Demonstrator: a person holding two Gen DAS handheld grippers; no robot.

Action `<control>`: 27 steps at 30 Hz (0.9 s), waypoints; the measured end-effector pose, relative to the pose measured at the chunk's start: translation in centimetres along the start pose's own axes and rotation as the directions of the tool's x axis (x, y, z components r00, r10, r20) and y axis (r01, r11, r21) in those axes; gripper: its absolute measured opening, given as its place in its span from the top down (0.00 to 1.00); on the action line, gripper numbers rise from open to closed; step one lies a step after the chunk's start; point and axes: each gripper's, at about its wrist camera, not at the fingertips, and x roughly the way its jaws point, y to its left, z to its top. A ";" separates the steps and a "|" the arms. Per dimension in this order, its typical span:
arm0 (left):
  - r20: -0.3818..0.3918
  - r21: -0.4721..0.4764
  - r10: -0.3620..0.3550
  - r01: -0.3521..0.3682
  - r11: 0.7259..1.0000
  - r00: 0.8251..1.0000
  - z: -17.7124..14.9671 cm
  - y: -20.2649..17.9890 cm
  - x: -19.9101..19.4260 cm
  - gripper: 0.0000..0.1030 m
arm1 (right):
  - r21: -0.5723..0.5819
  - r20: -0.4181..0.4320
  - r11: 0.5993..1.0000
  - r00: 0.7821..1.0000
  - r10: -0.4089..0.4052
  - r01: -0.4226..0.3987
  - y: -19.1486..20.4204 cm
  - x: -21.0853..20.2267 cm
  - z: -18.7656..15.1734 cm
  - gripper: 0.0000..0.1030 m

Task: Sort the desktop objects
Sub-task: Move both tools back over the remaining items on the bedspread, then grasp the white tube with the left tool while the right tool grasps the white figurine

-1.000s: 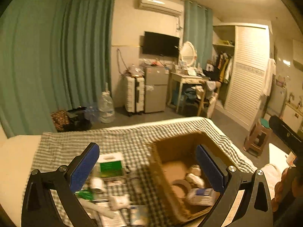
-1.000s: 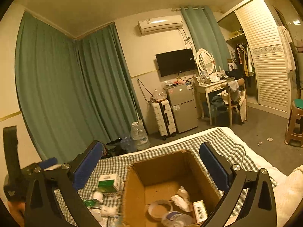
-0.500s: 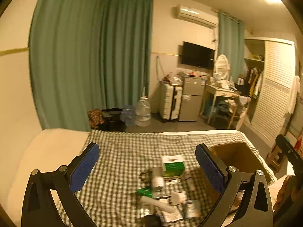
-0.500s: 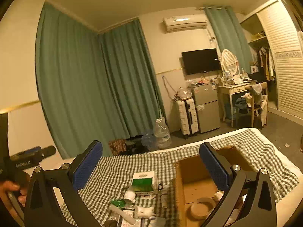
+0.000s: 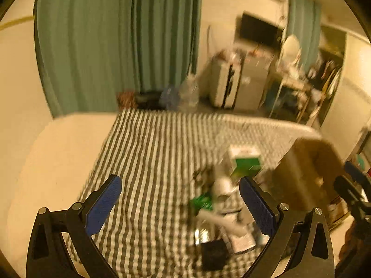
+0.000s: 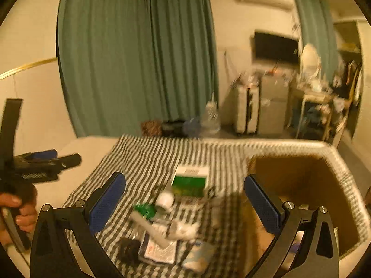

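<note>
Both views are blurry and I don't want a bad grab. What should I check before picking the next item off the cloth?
1. Left gripper open, nothing held: ok.
2. Right gripper open, nothing held: ok.
3. Image sharp enough to aim: not ok, both views smeared.
4. Green box free of the pile: ok, at its far edge.
5. Cardboard box open to receive: ok.
6. Small items apart from each other: cannot tell.

Both grippers alike: left gripper (image 5: 180,205) and right gripper (image 6: 184,202) have black angular frames, silver screws on the arms behind the jaws, ribbed blue pads (image 5: 103,204) on inner faces. Bare-skinned left hand (image 6: 22,208) on a black handle with blurred white lettering.
</note>
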 end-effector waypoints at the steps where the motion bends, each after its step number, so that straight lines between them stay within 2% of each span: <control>1: -0.049 -0.024 -0.015 0.014 1.000 0.999 -0.5 0.4 1.6 0.00 | -0.002 -0.027 1.000 1.000 0.002 -0.002 0.0 0.8 -0.5 0.00; 2: -0.104 -0.067 -0.040 0.033 0.997 0.994 -0.9 0.9 3.2 0.00 | -0.015 -0.061 1.000 0.998 -0.003 0.003 0.1 1.9 -1.2 0.00; 5: -0.203 -0.163 -0.099 0.066 0.984 0.974 -2.1 1.4 6.5 0.02 | -0.043 -0.138 0.999 0.990 -0.014 0.008 0.4 4.2 -2.6 0.00; 9: -0.296 -0.151 -0.108 0.065 0.986 0.949 -3.4 -0.2 10.0 0.09 | -0.034 -0.220 0.999 0.976 0.002 -0.009 0.4 7.1 -4.0 0.00; 14: -0.398 -0.179 -0.172 0.108 0.978 0.901 -4.9 -1.4 13.6 0.13 | -0.061 -0.301 0.998 0.953 -0.018 -0.001 0.6 11.0 -5.6 0.00; 17: -0.443 -0.198 -0.193 0.114 0.974 0.875 -5.4 -1.7 15.1 0.19 | -0.066 -0.352 0.998 0.936 -0.023 -0.001 0.5 13.1 -6.7 0.00; 19: -0.474 -0.216 -0.213 0.121 0.969 0.854 -6.0 -2.1 16.1 0.25 | -0.061 -0.384 0.998 0.923 -0.018 -0.006 0.3 14.1 -7.4 0.01; 24: -0.537 -0.278 -0.276 0.142 0.950 0.797 -7.3 -2.8 18.7 0.29 | -0.056 -0.447 0.998 0.895 -0.014 -0.012 0.2 16.1 -8.8 0.01; 25: -0.544 -0.295 -0.292 0.146 0.944 0.787 -7.5 -2.8 19.2 0.33 | -0.058 -0.451 0.998 0.892 -0.017 -0.010 0.2 16.4 -8.9 0.01; 27: -0.547 -0.324 -0.325 0.163 0.932 0.772 -7.7 -2.9 19.7 0.57 | -0.062 -0.465 0.998 0.885 -0.026 -0.004 0.0 17.2 -9.2 0.01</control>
